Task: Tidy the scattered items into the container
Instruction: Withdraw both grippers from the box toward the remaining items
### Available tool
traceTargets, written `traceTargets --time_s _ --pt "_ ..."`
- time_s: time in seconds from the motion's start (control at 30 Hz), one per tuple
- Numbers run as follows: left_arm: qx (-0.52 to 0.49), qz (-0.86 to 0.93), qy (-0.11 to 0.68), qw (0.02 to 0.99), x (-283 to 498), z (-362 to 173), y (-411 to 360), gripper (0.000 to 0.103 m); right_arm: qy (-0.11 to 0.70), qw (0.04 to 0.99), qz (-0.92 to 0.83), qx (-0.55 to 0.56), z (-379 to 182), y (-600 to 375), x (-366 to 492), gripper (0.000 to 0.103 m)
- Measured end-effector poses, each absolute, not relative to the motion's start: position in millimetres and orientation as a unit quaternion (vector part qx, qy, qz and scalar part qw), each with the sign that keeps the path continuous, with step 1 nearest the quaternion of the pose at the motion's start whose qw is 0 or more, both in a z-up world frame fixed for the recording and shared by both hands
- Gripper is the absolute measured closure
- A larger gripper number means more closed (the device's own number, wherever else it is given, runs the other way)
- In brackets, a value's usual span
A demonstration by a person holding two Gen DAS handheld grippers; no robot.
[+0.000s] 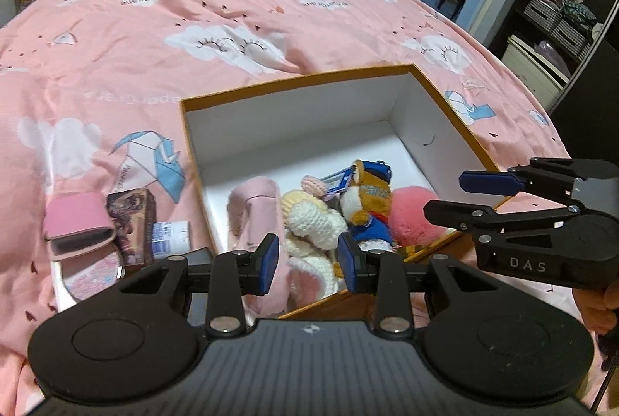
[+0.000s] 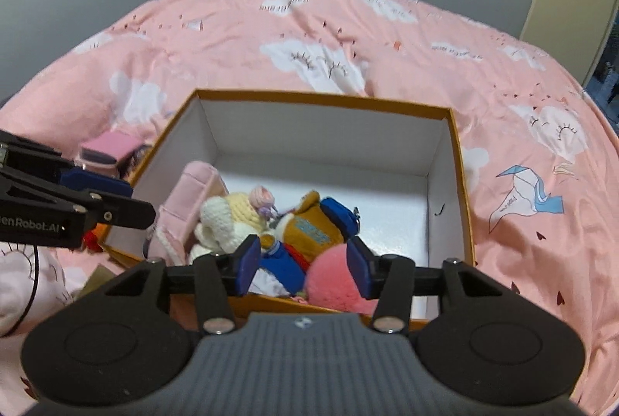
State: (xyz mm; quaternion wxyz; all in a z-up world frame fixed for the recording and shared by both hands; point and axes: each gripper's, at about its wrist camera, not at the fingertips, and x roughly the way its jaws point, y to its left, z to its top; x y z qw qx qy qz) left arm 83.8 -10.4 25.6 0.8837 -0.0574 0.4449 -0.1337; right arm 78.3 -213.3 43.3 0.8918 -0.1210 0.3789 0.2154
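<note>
Both tools, the left tool [image 1: 308, 263] and right tool [image 2: 303, 271], hang open and empty over the orange box [image 1: 456, 98], where plush toys [image 1: 363, 199] already lie, while a pink case [image 1: 79, 220] and small packets [image 1: 170, 236] wait on the bed [image 1: 271, 13].

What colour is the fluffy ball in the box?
Pink. The fluffy ball shows best in the right wrist view.

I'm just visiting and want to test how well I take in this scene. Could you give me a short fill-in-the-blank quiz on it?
1. The pink pompom lies inside the orange ____.
2. The pink wallet lies outside it, on the ____.
3. The bedspread is printed with white ____ that have eyelashes.
4. The right gripper holds ____.

Missing words: box; bedspread; clouds; nothing
</note>
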Motion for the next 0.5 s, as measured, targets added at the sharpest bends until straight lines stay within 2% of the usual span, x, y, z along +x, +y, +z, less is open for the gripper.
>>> traceTargets --time_s 0.27,0.5 --pt "-0.045 -0.080 0.448 0.889 56.5 33.4 29.7 0.065 0.347 0.902 0.248 -0.069 41.9 -183.9 55.2 0.049" --pt "-0.046 -0.034 0.452 0.890 42.3 34.1 74.5 0.065 0.337 0.884 0.320 -0.054 40.5 -143.1 39.0 0.052"
